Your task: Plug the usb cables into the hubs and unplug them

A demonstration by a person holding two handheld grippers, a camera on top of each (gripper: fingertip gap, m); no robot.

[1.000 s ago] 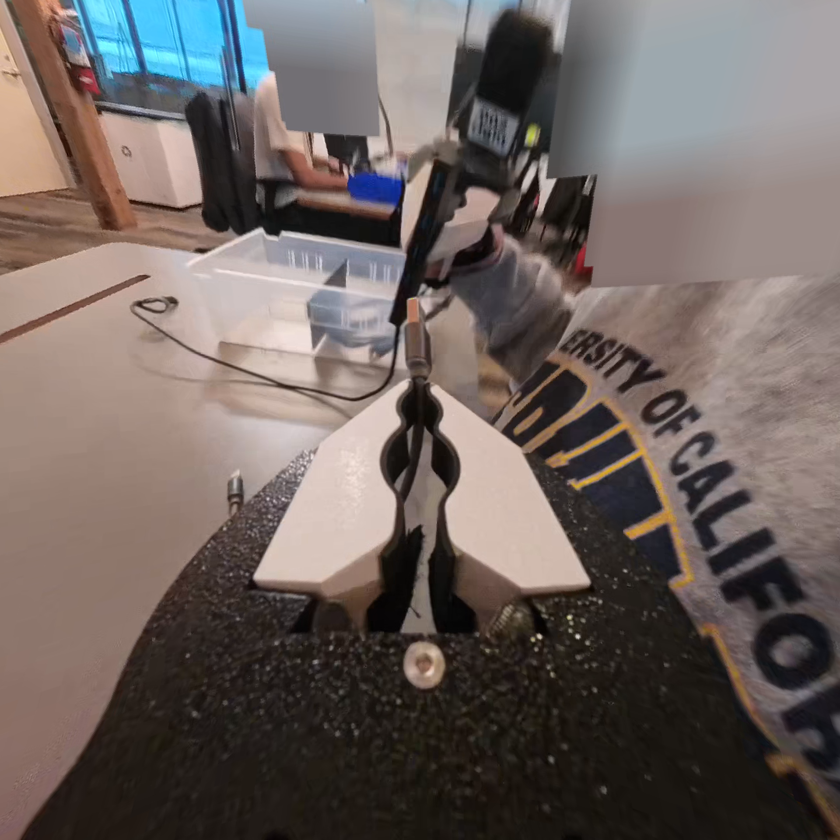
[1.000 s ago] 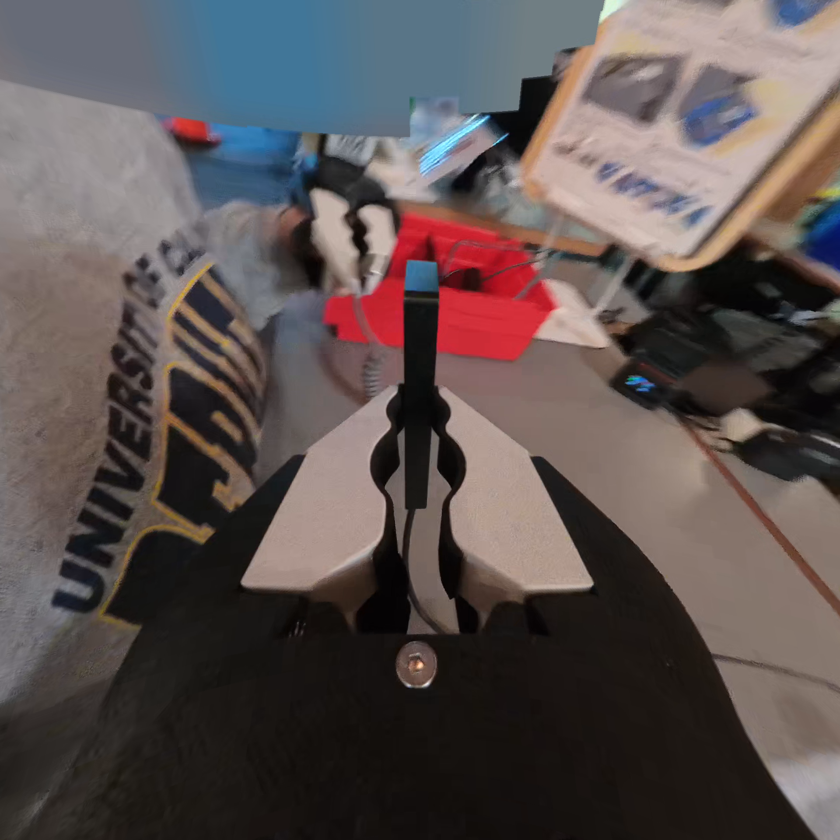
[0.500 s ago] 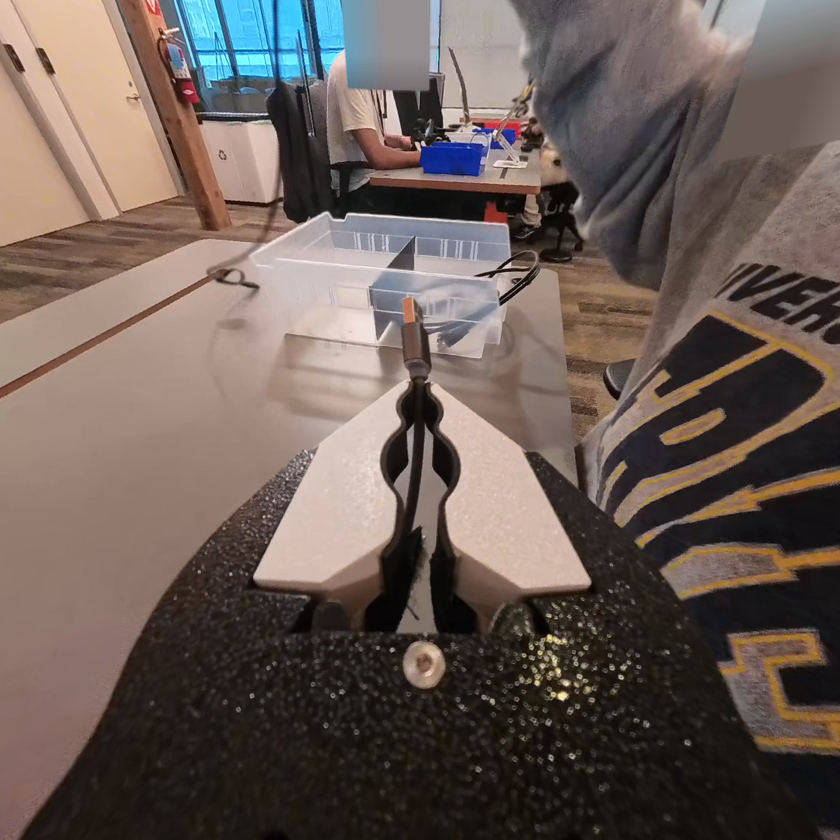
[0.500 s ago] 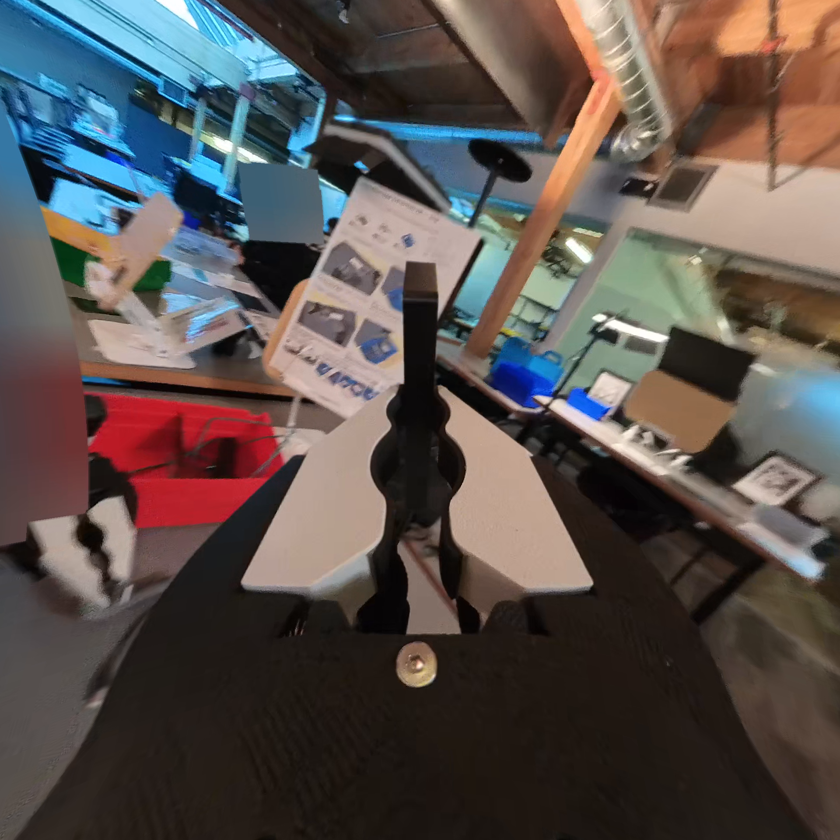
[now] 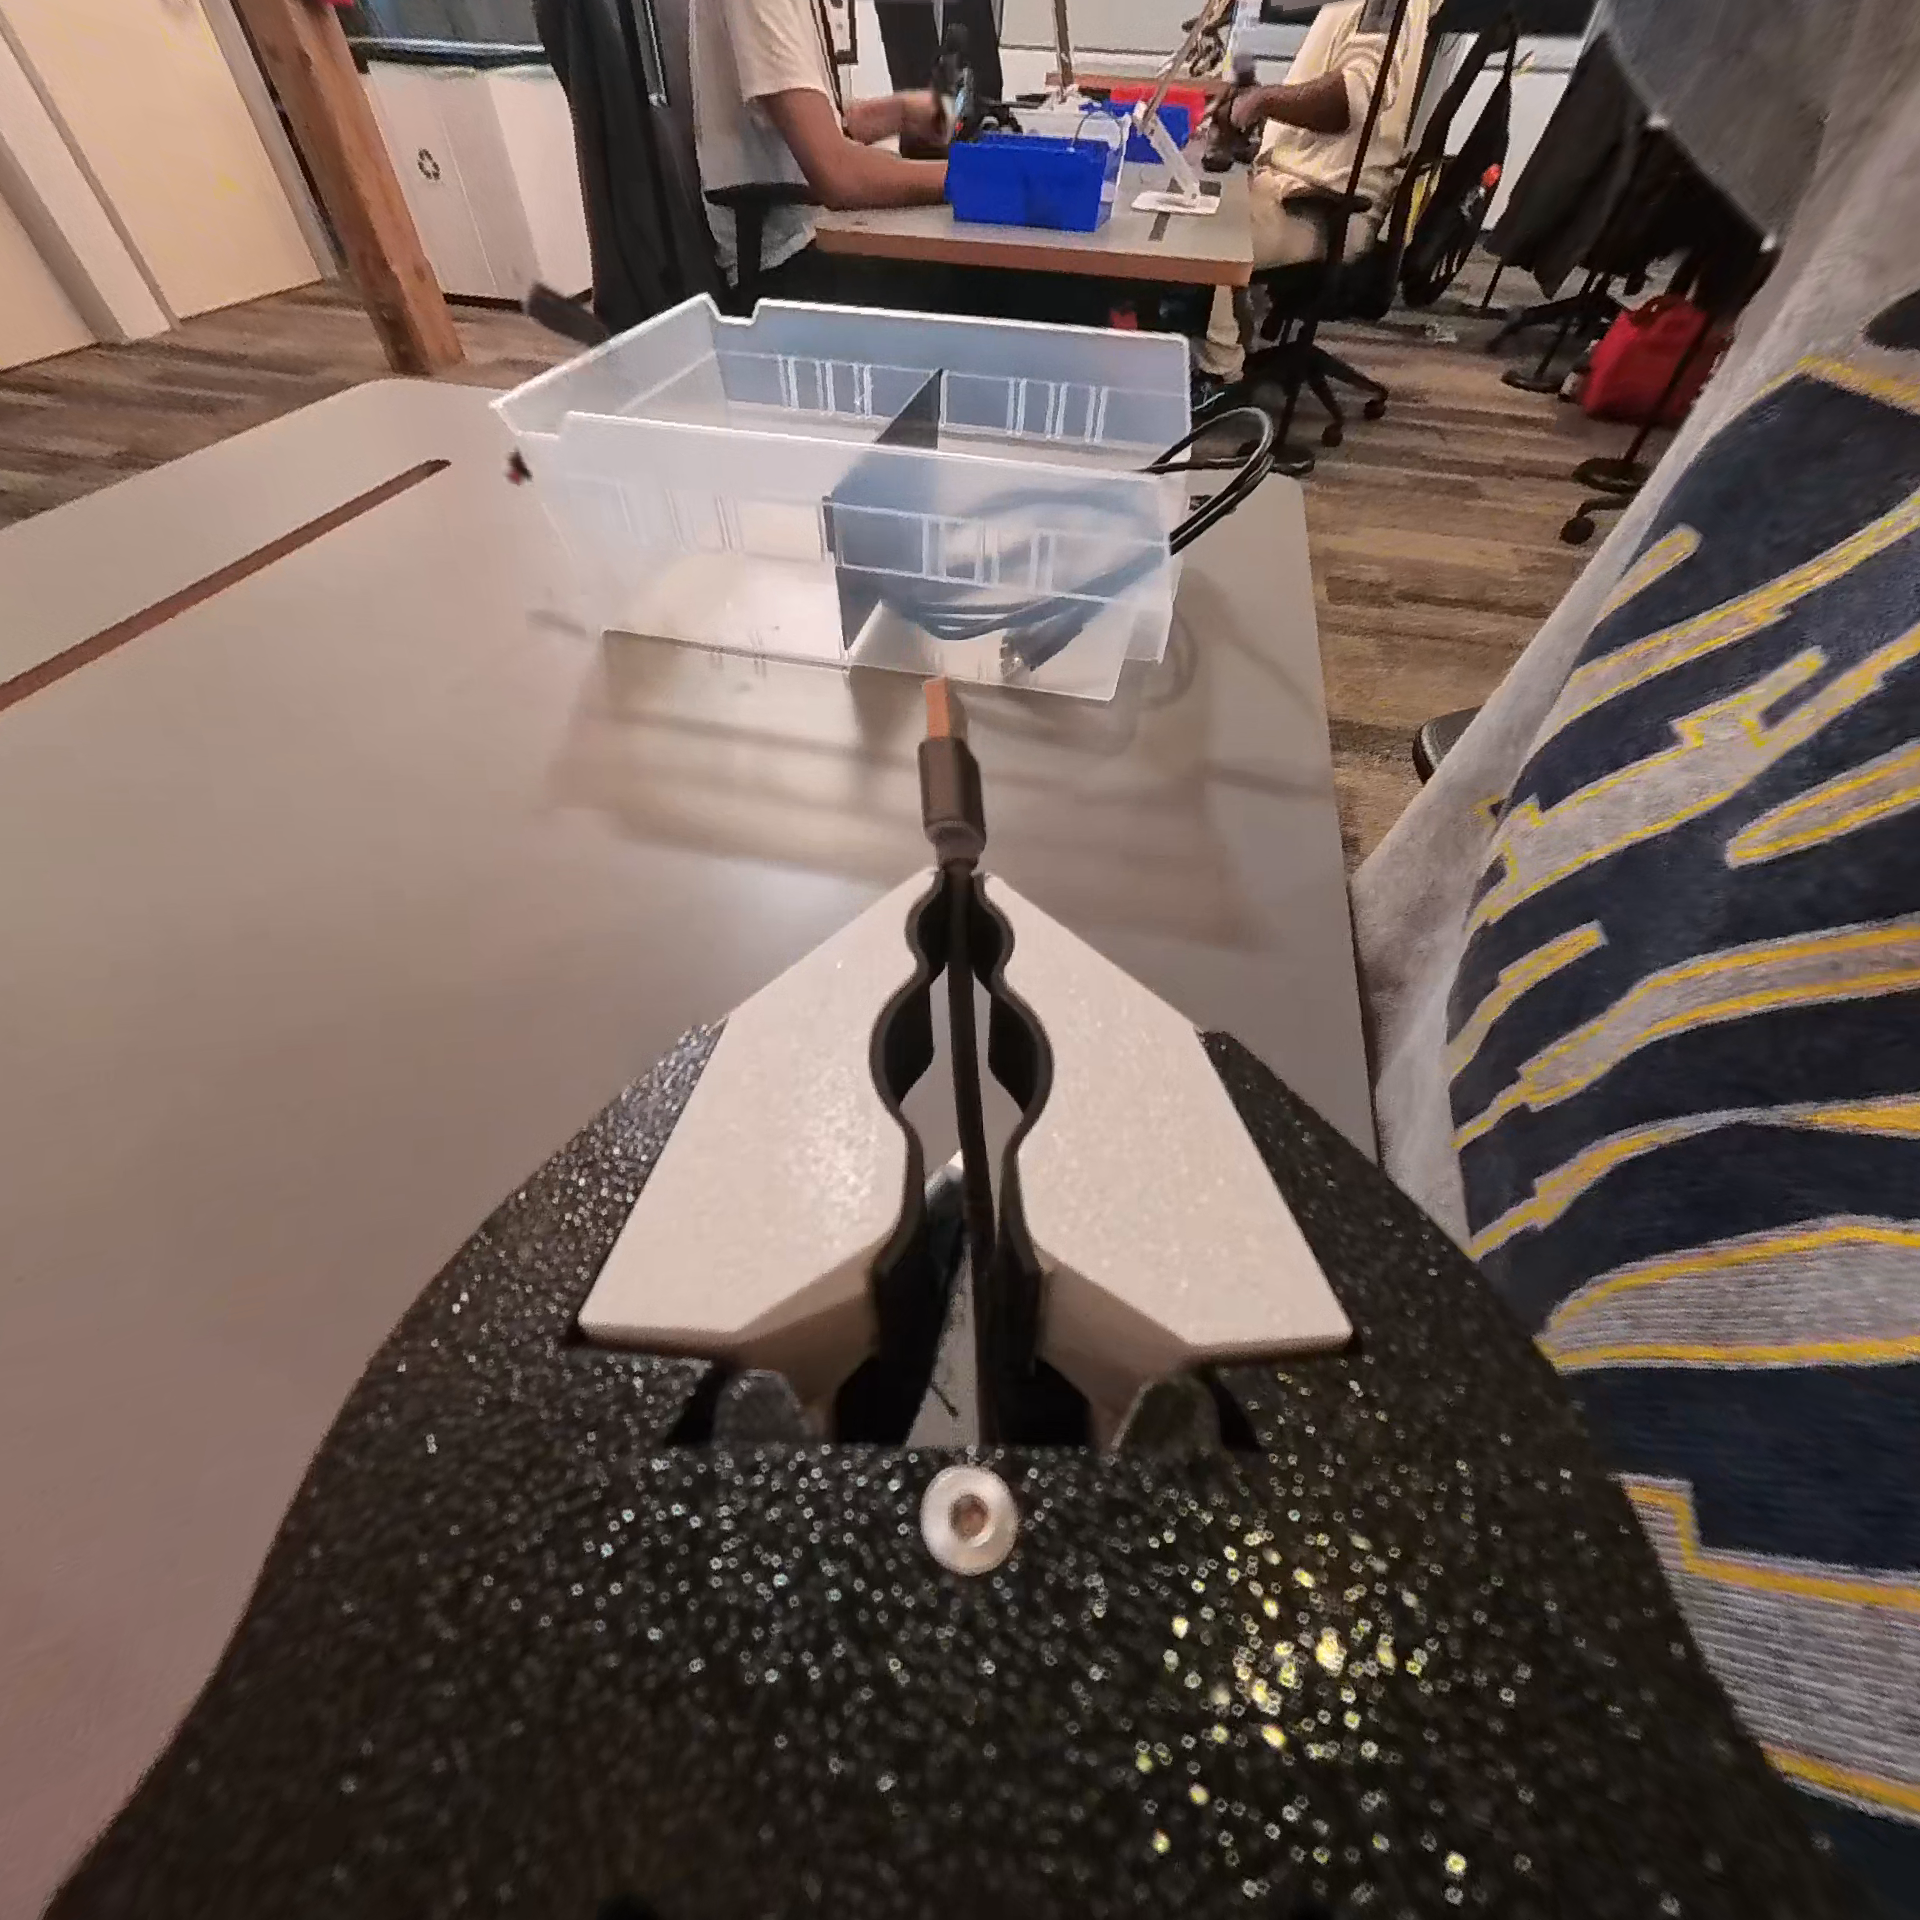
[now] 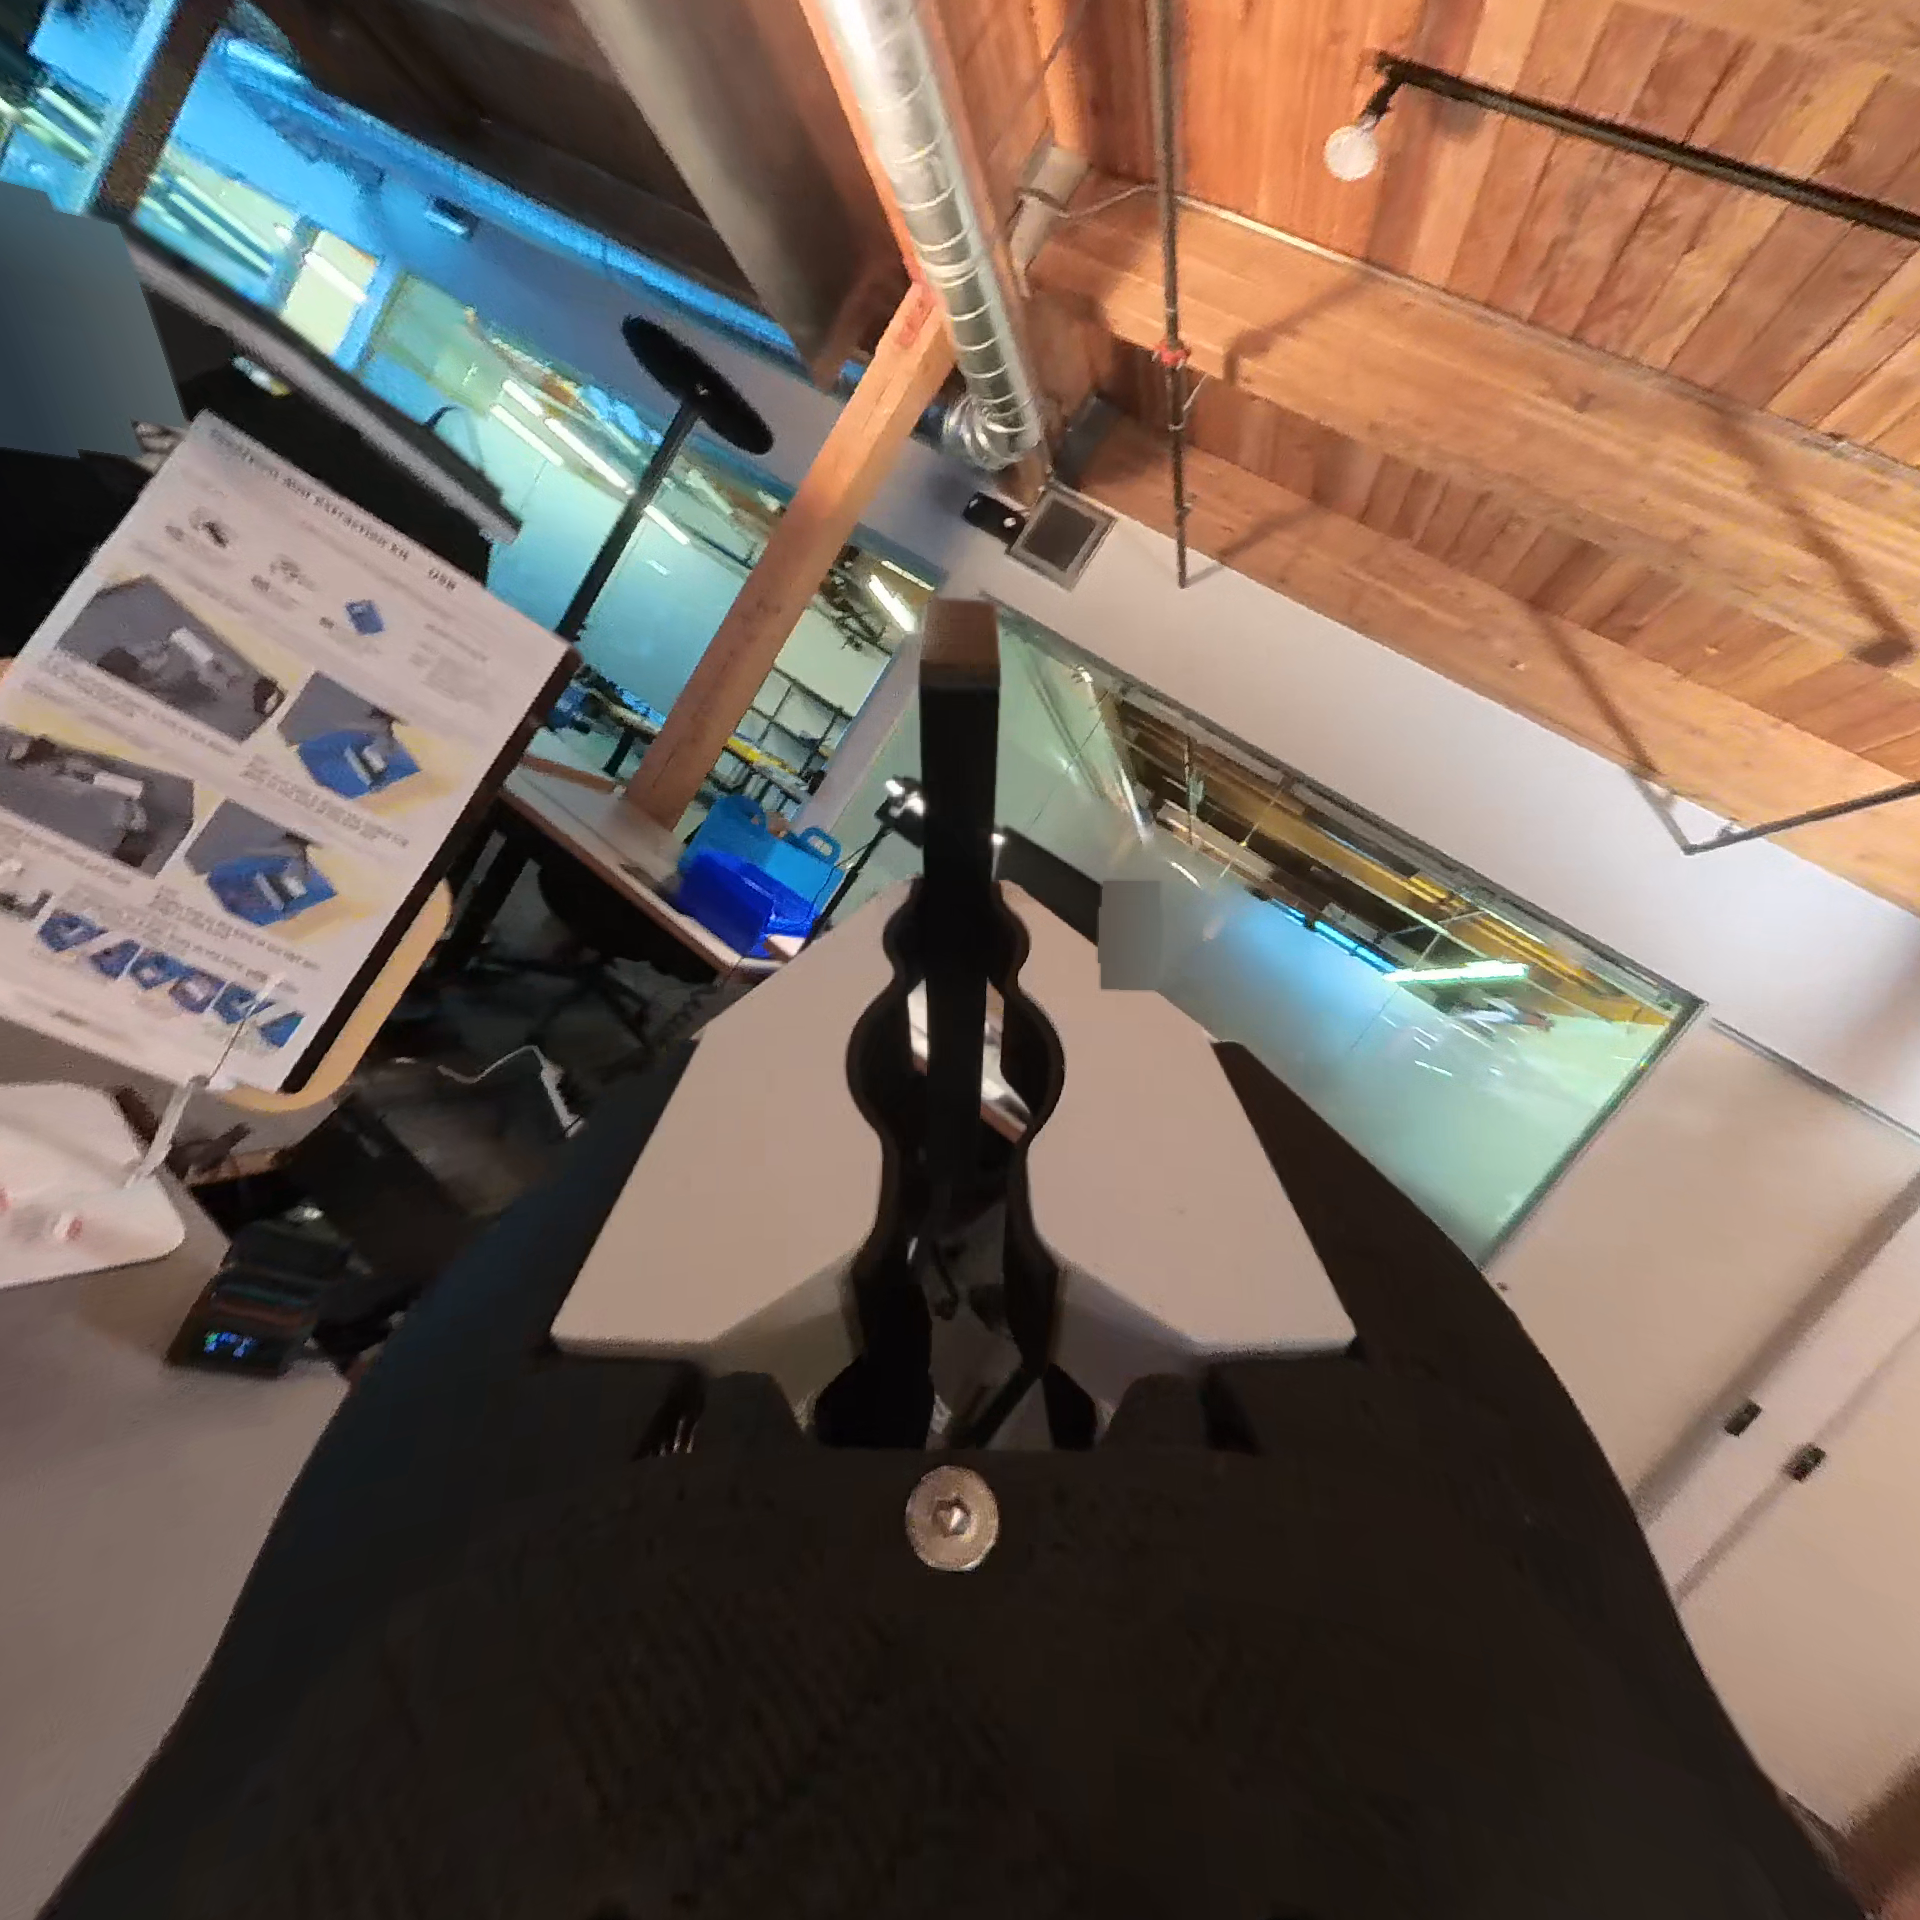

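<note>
My left gripper point(image 5: 958, 878) is shut on a black usb cable just behind its plug point(image 5: 948, 774), which sticks out forward over the grey table point(image 5: 312, 831). The plug points toward a clear plastic bin point(image 5: 862, 499) that holds more black cables point(image 5: 1049, 608) in its right compartment. My right gripper point(image 6: 954, 883) is shut on a slim black usb hub point(image 6: 956, 769), held tilted up toward the ceiling. The two grippers are apart and neither shows in the other's view.
A person's grey sweatshirt point(image 5: 1683, 831) fills the right of the left wrist view. The table edge runs just right of the bin. Other people sit at a far desk with a blue bin point(image 5: 1029, 187). A printed instruction board point(image 6: 239, 831) stands left in the right wrist view. About 60 centimetres separates my left fingertips from my right.
The hub and the plug have come apart. My right gripper has swung the hub up and away toward the ceiling. My left gripper has turned with the cable to face the clear bin.
</note>
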